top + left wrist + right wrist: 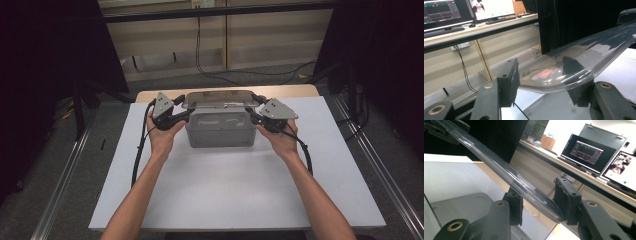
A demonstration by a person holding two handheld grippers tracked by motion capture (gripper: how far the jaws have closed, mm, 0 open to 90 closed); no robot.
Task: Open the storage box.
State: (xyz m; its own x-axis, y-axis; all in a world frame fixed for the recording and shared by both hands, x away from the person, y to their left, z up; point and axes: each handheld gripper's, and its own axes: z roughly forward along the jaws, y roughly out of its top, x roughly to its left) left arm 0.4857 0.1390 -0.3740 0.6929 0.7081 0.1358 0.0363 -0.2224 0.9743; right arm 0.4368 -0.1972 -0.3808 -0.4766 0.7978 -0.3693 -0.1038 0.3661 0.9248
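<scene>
While the clear lid (220, 98) sits tilted above the grey box (220, 129) in the high view, both grippers flank its ends. Left gripper (541, 83) view: jaws straddle the rim, contact unclear. Right gripper (537, 205) view: jaws pinch the edge. Lifting it clear remains, I judge.

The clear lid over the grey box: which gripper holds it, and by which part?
The left gripper and right gripper have the clear lid between their jaws, one at each short end edge, above the grey box.
</scene>
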